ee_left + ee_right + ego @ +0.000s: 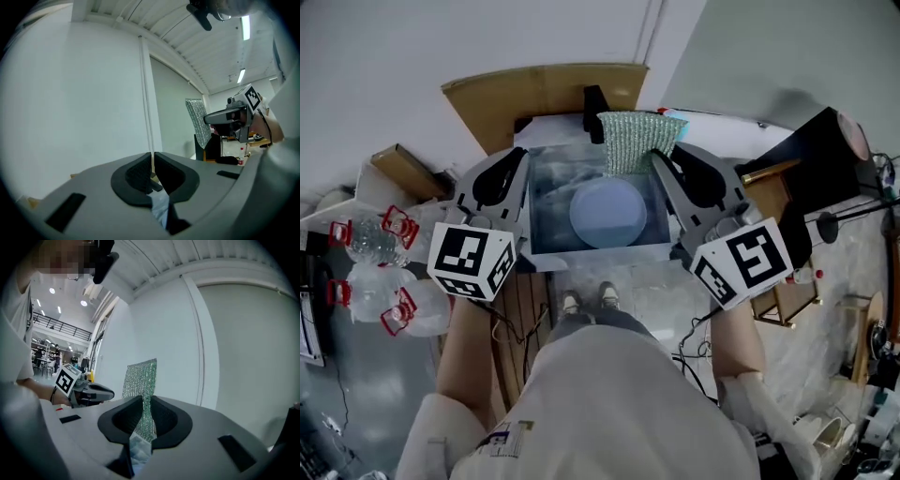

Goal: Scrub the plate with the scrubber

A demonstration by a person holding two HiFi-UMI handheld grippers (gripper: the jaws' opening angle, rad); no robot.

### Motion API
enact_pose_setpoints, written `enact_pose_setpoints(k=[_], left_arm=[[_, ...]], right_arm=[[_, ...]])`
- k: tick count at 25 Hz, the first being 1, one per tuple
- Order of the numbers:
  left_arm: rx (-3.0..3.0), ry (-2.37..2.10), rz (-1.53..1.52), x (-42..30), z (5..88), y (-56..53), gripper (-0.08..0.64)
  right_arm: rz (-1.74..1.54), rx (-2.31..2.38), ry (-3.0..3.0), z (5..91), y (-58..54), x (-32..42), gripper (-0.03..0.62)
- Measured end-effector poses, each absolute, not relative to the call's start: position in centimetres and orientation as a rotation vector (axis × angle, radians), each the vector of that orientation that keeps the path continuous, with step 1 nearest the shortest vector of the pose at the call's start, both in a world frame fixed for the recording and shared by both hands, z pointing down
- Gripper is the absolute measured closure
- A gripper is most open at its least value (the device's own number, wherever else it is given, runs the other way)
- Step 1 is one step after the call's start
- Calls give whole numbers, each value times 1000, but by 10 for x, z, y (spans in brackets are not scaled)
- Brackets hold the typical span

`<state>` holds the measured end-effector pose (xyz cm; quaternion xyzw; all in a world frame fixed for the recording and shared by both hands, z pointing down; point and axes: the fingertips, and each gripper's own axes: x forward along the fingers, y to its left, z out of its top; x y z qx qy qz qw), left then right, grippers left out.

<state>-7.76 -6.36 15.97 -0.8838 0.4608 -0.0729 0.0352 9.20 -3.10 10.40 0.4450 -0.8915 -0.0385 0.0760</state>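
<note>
Far below, in the head view, a pale blue round plate (607, 212) lies in a clear tub (546, 239). Both grippers are held high, close to the head camera, either side of the tub. My right gripper (661, 157) is shut on a green glittery scrubber (637, 141), which hangs flat beyond its tips. In the right gripper view the scrubber (140, 380) stands pinched between the dark pads (124, 417). My left gripper (520, 157) is shut with nothing between its pads (136, 176). From the left gripper view the right gripper (234, 117) and scrubber (199, 124) show side on.
A cardboard box (544, 94) stands behind the tub. Several plastic bottles with red handles (370, 239) lie at the left. A black case (811, 150) and a wooden stand (773, 202) are at the right. The person's shoes (589, 300) are just in front of the tub.
</note>
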Motion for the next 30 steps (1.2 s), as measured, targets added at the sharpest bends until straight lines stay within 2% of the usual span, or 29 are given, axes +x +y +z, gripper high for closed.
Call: enact_pose_setpoints(k=[6, 13, 19, 30], left_arm=[[-2662, 1400, -98, -85, 108, -34, 543], [-2571, 1396, -109, -88, 86, 1, 543], [-2649, 1447, -62, -99, 98, 19, 543], [-2675, 1471, -183, -100, 145, 29, 543]], right_arm=[[-163, 1499, -2720, 59, 2, 107, 511], [-200, 1537, -2808, 35, 34, 109, 511], [-188, 1469, -2780, 52, 46, 105, 511], [-22, 1428, -2748, 99, 49, 99, 511]])
